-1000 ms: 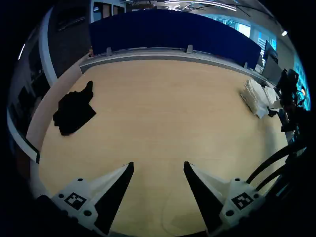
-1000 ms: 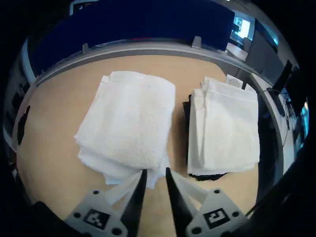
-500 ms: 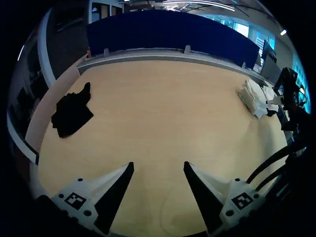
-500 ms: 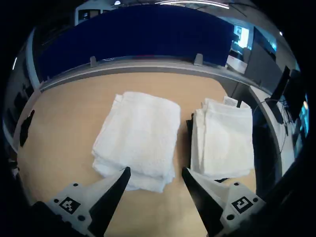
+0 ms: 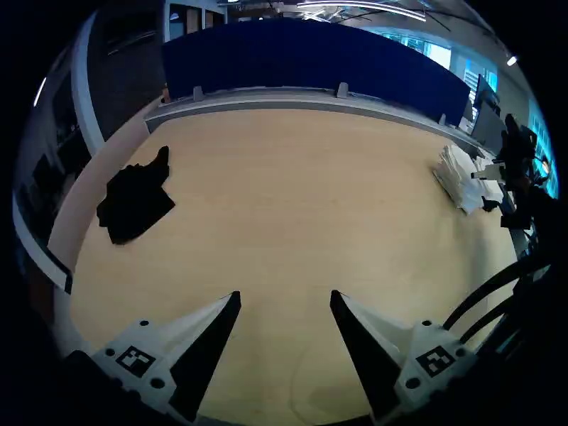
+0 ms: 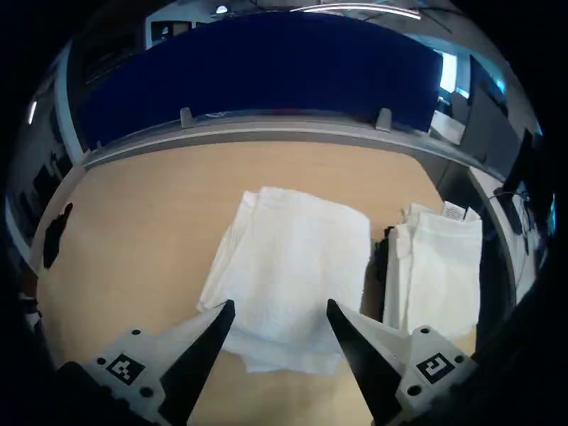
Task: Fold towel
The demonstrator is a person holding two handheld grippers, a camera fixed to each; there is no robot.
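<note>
In the left gripper view, a crumpled black cloth [image 5: 135, 202] is seen lying at the left side of the pale wooden table [image 5: 284, 177], near its curved edge. The left hand-held gripper [image 5: 284, 292] is held over bare wood with its fingers spread wide apart, and nothing is held between them. Far off at the right edge of the table, the folded towel [image 5: 454, 174] is seen as a small white heap.

In the right gripper view, the black cloth [image 6: 57, 234] is seen at the far left edge. The folded towel [image 6: 291, 263] lies flat near the middle of the table [image 6: 142, 213]. It is white with a looped, fluffy surface. It is folded into several layers, which are shown stepped along its left side. At the near edge a lower layer is seen sticking out unevenly. The right hand-held gripper [image 6: 279, 302] is held at that near edge with its fingers spread apart. Their tips are seen over the towel's near corners; whether they touch it cannot be told.

Just beside the towel on the right, a narrow strip of dark cloth [image 6: 381, 255] is seen. A second pile [image 6: 437, 270] of white towels is stacked on it, with a small label [image 6: 453, 209] at its far corner. Behind everything, a grey rail [image 6: 284, 128] and a blue screen [image 6: 263, 71] are set along the far edge of the table.
</note>
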